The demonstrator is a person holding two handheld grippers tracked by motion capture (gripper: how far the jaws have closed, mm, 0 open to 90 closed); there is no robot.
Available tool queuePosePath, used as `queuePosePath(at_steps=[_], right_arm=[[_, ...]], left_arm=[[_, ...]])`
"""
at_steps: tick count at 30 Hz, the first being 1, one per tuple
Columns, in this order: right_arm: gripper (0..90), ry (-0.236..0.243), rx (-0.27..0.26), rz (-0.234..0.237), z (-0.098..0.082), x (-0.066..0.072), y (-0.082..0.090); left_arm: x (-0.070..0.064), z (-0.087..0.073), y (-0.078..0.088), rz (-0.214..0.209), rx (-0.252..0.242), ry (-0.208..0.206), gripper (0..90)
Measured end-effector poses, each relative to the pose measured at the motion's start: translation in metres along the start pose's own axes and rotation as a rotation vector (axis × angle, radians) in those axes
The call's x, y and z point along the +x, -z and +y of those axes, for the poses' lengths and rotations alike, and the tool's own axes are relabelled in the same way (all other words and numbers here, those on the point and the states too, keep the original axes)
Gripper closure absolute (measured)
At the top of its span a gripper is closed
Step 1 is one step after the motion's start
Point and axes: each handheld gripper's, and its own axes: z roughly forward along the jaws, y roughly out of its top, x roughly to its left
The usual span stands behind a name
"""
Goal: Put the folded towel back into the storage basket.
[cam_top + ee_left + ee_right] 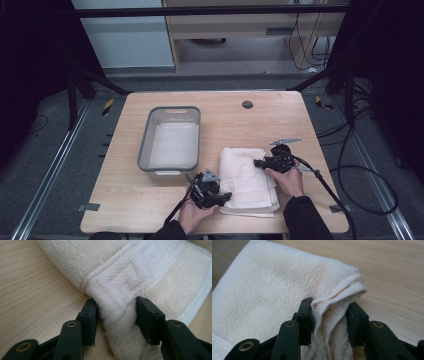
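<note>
A folded cream towel (pixel 247 175) lies on the wooden table (pixel 260 125), near its front edge and right of centre. My left gripper (pixel 228 196) is at the towel's near left corner. In the left gripper view its jaws (pixel 116 305) pinch a bunched fold of the towel (pixel 140 265) beside the woven border pattern. My right gripper (pixel 258 162) comes in from the towel's right edge. The right gripper view has its jaws (pixel 329 306) closed around a raised ridge of the towel (pixel 274 285) at a corner. A hand holds each gripper.
A grey plastic bin (pixel 145 140) with a pale bottom stands left of the towel, just beyond the left gripper. A small dark round hole (pixel 247 104) marks the table's far side. Cables (pixel 350 170) trail off the table to the right.
</note>
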Motion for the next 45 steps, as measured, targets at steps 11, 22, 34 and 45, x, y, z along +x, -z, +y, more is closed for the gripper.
queuePosePath(at_steps=[11, 22, 34, 45], right_arm=[[67.1, 0.001, -0.030, 0.015, 0.002, 0.001, 0.006], [67.7, 0.027, -0.088, 0.020, 0.008, 0.009, 0.030], [67.8, 0.045, -0.172, 0.035, 0.017, 0.019, 0.058], [67.8, 0.060, -0.228, 0.036, 0.024, 0.028, 0.072]], left_arm=[[-0.004, 0.001, 0.003, -0.005, -0.017, -0.014, 70.2], [-0.010, 0.004, 0.015, -0.025, -0.061, -0.041, 73.4], [-0.015, 0.015, 0.038, -0.035, -0.132, -0.072, 73.5], [-0.020, 0.022, 0.052, -0.023, -0.177, -0.101, 73.6]])
